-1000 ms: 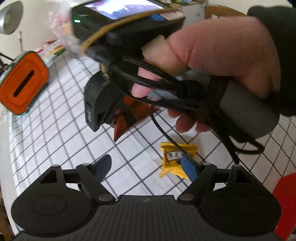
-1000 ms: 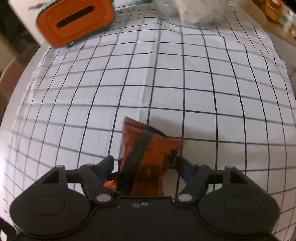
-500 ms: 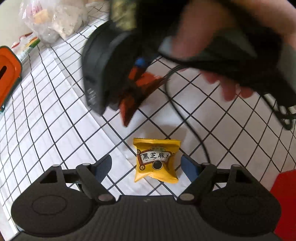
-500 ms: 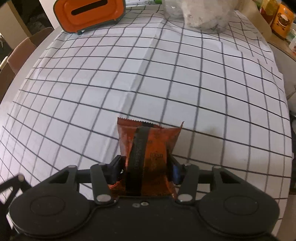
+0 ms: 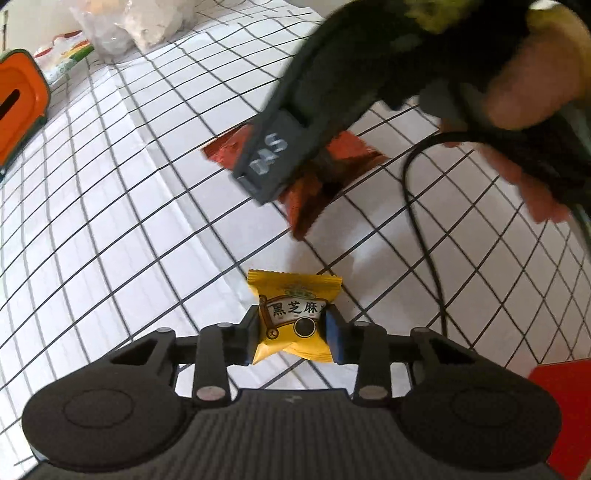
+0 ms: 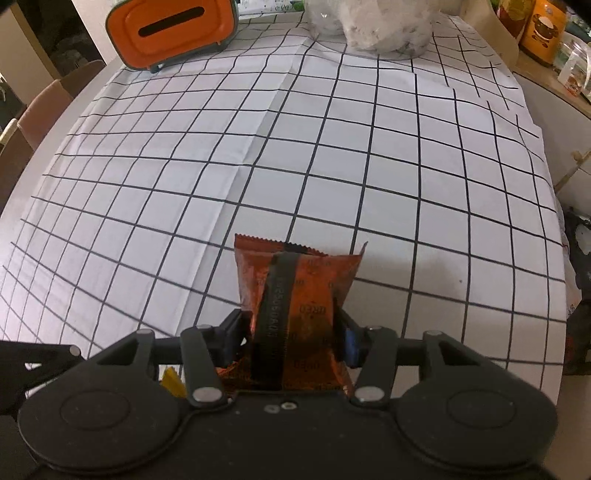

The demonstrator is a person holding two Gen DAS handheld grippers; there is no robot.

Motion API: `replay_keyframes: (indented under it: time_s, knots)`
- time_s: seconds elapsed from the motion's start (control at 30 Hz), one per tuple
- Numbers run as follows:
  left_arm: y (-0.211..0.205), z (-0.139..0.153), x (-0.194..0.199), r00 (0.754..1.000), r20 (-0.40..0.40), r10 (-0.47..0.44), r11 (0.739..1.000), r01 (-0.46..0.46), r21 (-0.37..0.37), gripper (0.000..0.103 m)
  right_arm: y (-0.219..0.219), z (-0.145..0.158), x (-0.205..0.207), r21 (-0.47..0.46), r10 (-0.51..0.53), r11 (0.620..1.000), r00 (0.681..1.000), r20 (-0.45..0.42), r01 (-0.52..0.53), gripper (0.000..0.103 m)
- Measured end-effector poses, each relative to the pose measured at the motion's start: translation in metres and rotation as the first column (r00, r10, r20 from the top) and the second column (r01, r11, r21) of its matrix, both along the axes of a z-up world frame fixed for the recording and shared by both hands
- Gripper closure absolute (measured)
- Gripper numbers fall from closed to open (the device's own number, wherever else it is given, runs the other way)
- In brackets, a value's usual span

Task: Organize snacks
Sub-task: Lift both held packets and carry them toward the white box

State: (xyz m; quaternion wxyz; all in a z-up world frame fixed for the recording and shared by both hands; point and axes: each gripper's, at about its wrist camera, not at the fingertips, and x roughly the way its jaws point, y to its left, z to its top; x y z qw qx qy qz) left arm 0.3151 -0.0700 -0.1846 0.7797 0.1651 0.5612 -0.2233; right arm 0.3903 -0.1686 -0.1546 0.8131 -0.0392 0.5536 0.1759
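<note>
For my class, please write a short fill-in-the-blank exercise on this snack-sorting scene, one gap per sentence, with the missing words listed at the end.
1. The left gripper is closed on a small ______ snack packet.
2. The right gripper holds an ______ snack packet.
3. The tablecloth is white with a black ______ pattern.
4. The orange box at the table's far edge has a dark ______ in its top.

Missing words: yellow; orange; grid; slot
</note>
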Motion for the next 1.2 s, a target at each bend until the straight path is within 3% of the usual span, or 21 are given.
replay_keyframes:
  time_s: [0.33, 0.67, 0.93, 1.0, 1.07, 1.1, 1.2]
  knots:
    - [0.015, 0.008, -0.007, 0.993, 0.024, 0.115, 0.993, -0.115, 0.025, 0.068, -0.035, 0.019, -0.035, 0.048, -0.018, 0.999, 1.0, 0.015, 0.017, 0.053]
    - [0.027, 0.051, -0.015, 0.974, 0.09, 0.206, 0.979, -0.206, -0.011, 0.07, -0.065, 0.059, -0.085, 0.12, -0.037, 0.992, 0.997, 0.068, 0.029, 0.053]
    - [0.021, 0.054, -0.017, 0.98, 0.05, 0.194, 0.981, -0.194, 0.008, 0.069, -0.089, 0.075, -0.126, 0.194, -0.046, 0.981, 0.996, 0.075, 0.031, 0.053]
    - [0.018, 0.047, -0.014, 0.981, 0.043, 0.192, 0.981, -0.192, 0.02, 0.066, -0.096, 0.071, -0.135, 0.216, -0.051, 0.976, 0.997, 0.064, 0.036, 0.053]
    - [0.015, 0.039, -0.01, 0.98, 0.023, 0.199, 0.979, -0.2, 0.039, 0.048, -0.102, 0.067, -0.142, 0.24, -0.066, 0.969, 0.997, 0.048, 0.053, 0.053]
    - [0.015, 0.034, -0.006, 0.977, 0.012, 0.211, 0.976, -0.212, 0.046, 0.045, -0.105, 0.064, -0.144, 0.252, -0.073, 0.966, 0.996, 0.042, 0.06, 0.053]
    - [0.013, 0.021, 0.004, 0.972, -0.015, 0.233, 0.971, -0.232, 0.061, 0.044, -0.112, 0.058, -0.148, 0.278, -0.087, 0.957, 0.996, 0.029, 0.076, 0.053]
